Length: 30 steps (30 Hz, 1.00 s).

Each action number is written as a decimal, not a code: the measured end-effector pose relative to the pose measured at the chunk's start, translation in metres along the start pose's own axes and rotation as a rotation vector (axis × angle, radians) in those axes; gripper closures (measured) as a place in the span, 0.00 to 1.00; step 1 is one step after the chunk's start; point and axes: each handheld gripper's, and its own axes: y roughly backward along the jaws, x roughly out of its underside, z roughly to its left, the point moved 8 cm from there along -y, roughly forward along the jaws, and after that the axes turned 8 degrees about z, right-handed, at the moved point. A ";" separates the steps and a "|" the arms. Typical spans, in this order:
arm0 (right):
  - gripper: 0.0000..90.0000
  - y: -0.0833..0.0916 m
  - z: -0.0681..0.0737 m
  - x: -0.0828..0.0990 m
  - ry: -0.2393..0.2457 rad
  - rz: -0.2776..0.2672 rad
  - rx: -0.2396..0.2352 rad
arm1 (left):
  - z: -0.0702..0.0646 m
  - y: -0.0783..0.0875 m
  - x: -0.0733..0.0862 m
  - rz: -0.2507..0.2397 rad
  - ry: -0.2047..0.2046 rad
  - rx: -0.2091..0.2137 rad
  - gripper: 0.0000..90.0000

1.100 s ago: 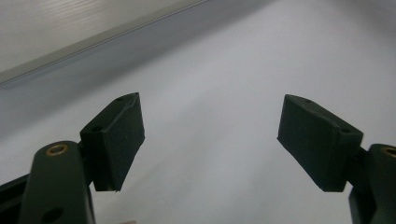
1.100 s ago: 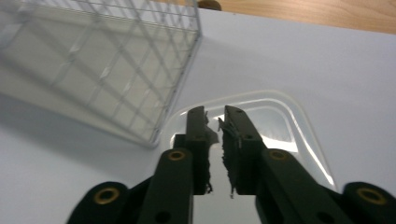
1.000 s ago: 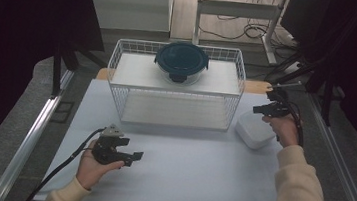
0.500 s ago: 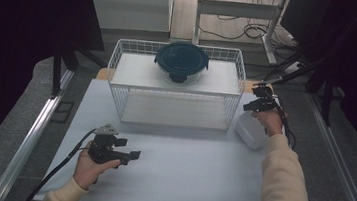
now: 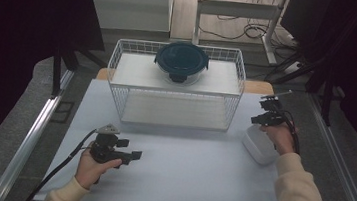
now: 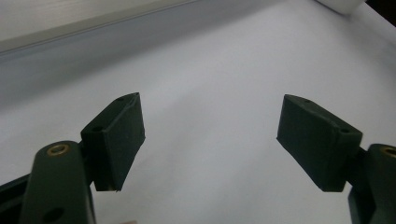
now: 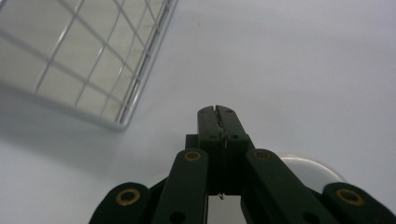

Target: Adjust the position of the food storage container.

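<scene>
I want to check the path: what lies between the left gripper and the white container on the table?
Nothing: in the high view, only bare table separates the left gripper from the white container.

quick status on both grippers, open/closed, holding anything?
Left gripper: open, nothing between the jaws, over the bare white table.
Right gripper: closed, empty, above the white rounded plastic container.

White table [image 5: 183,181] — wire basket [image 5: 175,108] at the back, white container [image 5: 258,148] at right
</scene>
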 end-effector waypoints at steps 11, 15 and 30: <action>0.99 0.046 -0.039 0.023 -0.013 -0.118 0.028 | 0.007 0.007 -0.003 -0.019 0.001 -0.036 0.25; 0.99 0.051 -0.067 0.036 -0.039 -0.097 0.088 | 0.008 0.008 -0.003 -0.020 0.005 -0.042 0.25; 0.99 0.035 -0.074 0.077 0.007 0.044 0.094 | 0.012 0.010 -0.004 -0.021 0.013 -0.057 0.25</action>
